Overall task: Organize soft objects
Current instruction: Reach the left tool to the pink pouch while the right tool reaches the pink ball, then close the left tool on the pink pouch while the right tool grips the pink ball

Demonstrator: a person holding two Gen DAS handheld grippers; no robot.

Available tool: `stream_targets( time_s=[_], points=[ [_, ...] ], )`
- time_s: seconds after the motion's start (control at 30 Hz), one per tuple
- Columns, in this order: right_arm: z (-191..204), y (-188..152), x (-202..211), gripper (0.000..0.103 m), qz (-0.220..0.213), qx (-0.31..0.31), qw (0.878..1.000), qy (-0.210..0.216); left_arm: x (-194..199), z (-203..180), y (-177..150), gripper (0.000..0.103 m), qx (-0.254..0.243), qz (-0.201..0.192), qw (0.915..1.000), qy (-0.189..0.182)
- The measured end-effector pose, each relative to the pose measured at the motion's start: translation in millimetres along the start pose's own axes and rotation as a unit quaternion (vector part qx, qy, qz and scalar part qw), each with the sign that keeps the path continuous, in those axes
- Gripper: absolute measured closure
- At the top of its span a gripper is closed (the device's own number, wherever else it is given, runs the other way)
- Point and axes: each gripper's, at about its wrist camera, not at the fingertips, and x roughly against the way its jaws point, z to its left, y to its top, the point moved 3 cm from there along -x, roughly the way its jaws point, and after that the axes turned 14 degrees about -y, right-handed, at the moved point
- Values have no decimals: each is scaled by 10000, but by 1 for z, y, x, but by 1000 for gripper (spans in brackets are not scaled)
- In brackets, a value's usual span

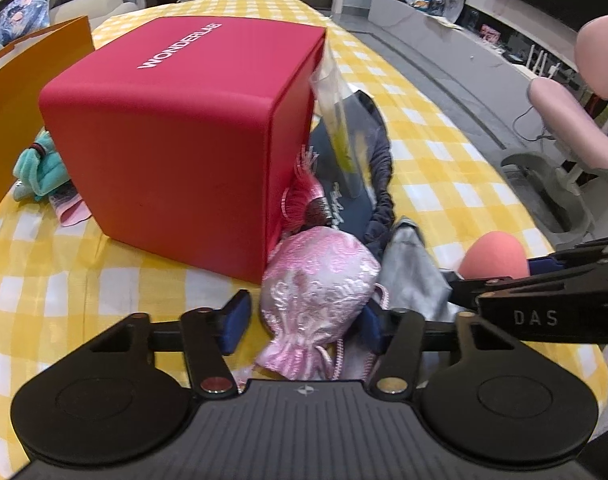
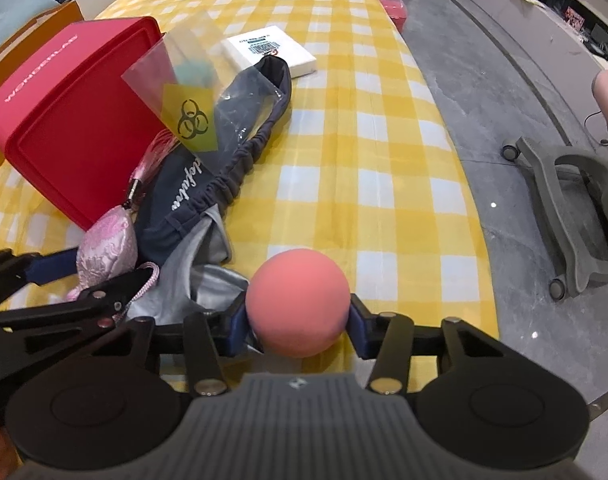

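A pink brocade pouch (image 1: 318, 280) lies on the yellow checked tablecloth (image 1: 83, 280) between the fingers of my left gripper (image 1: 304, 322); the jaws stand open around it, with a gap at the left pad. It also shows in the right wrist view (image 2: 107, 248). My right gripper (image 2: 299, 326) is shut on a salmon foam ball (image 2: 298, 302), also seen in the left wrist view (image 1: 494, 260). A red WONDERLAB box (image 1: 175, 132) lies on its side. A dark navy garment (image 2: 207, 184) and grey cloth (image 2: 207, 276) lie beside it.
A clear bag with a yellow biohazard label (image 2: 187, 116) leans on the box. A teal plush (image 1: 39, 168) lies left of the box, an orange bag (image 1: 7, 112) behind it. A white packet (image 2: 269, 54) lies further back. A chair base (image 2: 576, 216) stands on the floor, right.
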Motion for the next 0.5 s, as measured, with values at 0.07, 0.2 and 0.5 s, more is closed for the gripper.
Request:
stream_targets(
  time_s=[0.07,0.2,0.5],
  points=[
    [0,0,1,54,-18,-2,10000,12,0,-3,0,48,-30,-6,10000,-60],
    [-3,2,5,54,-38,-57,10000,36,1,-2,0,50,6,-25,10000,-90],
    [-6,1,11,54,-87,-92,9999,20,16,-3,4,51,143,-229,9995,-163]
  ],
)
